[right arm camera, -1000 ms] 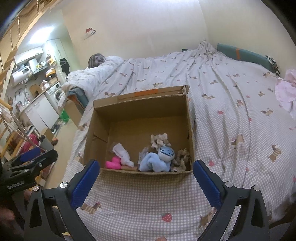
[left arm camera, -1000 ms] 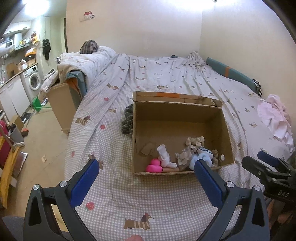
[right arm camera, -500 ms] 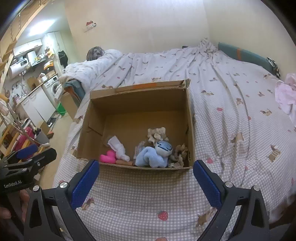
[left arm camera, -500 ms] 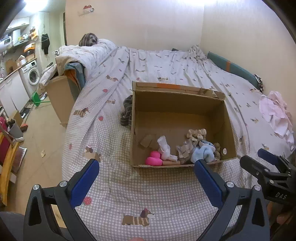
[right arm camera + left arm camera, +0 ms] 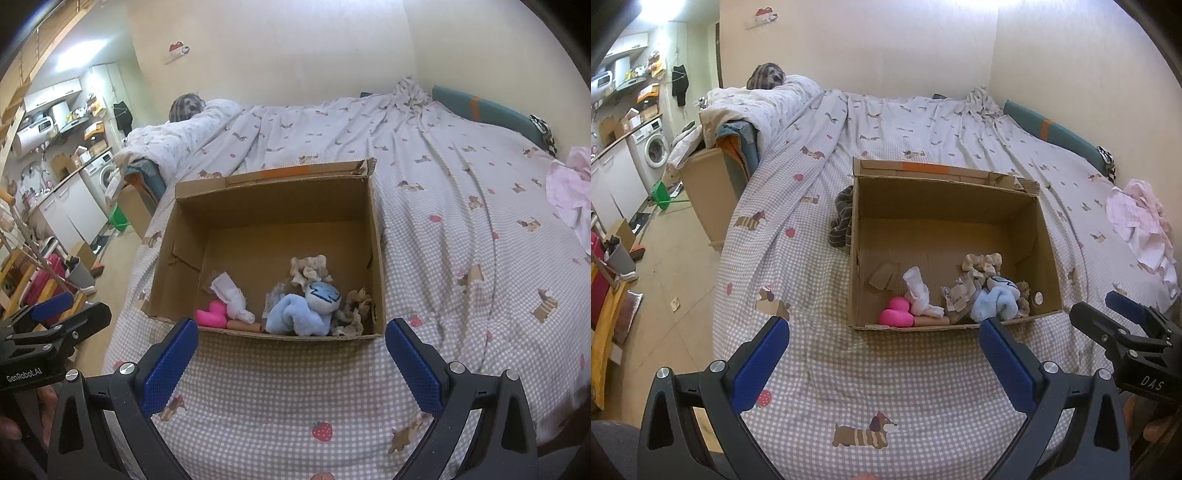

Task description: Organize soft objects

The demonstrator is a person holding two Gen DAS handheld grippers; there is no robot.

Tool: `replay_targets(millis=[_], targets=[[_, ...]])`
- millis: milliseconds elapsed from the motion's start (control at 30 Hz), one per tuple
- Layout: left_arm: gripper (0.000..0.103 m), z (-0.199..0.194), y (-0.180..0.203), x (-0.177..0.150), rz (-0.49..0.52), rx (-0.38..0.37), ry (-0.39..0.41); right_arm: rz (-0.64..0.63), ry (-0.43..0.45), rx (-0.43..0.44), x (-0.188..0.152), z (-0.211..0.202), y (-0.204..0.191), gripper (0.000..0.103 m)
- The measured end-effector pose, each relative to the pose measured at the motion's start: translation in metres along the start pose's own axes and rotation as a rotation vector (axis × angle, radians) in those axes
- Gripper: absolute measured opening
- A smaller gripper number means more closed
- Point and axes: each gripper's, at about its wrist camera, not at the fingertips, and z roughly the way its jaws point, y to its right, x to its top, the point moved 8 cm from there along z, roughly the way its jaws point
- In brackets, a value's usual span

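Comparing the two wrist views: only the left one shows the dark striped fabric [image 5: 843, 218] lying against the cardboard box's [image 5: 862, 236] outer left wall; from the right view the box [image 5: 376, 258] hides that spot. The right view gives the clearer look at the blue plush toy [image 5: 303, 310], its pale round face turned up.

Left gripper [image 5: 882, 350]: blue-padded jaws spread wide, nothing between them, held over the checked bedspread [image 5: 849, 362] short of the box's near wall. Right gripper [image 5: 291, 349]: likewise wide apart and holding nothing, facing the same near wall.

All soft items sit inside the box, crowded along its near edge: pink plush [image 5: 897, 314], white sock [image 5: 918, 291], blue plush toy [image 5: 995, 302], beige scrunchie [image 5: 982, 262], and a brown frilly piece [image 5: 354, 310] in the near right corner. The rear half of the box floor is bare cardboard. The top is open, with a torn rear flap bearing orange tape.

The bedspread around the box is soft, creased, and printed with dogs and strawberries. A crumpled pink garment [image 5: 1137, 225] lies well apart at the bed's right edge. The bed's left edge drops to the floor [image 5: 676, 258].
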Motion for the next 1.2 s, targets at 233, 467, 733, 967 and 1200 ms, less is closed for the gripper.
replay_targets(millis=[233,467,733,967,1200], targets=[[0.102,0.0001,-0.0003,0.0,-0.005,-0.005,0.0,-0.001,0.0,-0.002,0.0002,-0.0001,0.0003,0.103],[0.102,-0.0003,-0.0009,0.0003,-0.01,-0.008,-0.001,-0.002,-0.001,-0.003,0.0005,-0.0002,0.0008,0.103],[0.102,0.0007,0.0011,-0.0012,-0.018,-0.015,-0.005,0.004,0.004,-0.009,0.0037,-0.0021,0.0032,0.103],[0.102,0.0006,0.0008,-0.0009,-0.024,-0.02,-0.006,0.001,0.004,-0.007,0.0039,-0.0021,0.0033,0.103],[0.102,-0.0002,0.0,-0.0009,-0.024,-0.016,-0.006,0.004,0.005,-0.007,0.0035,-0.0021,0.0029,0.103]])
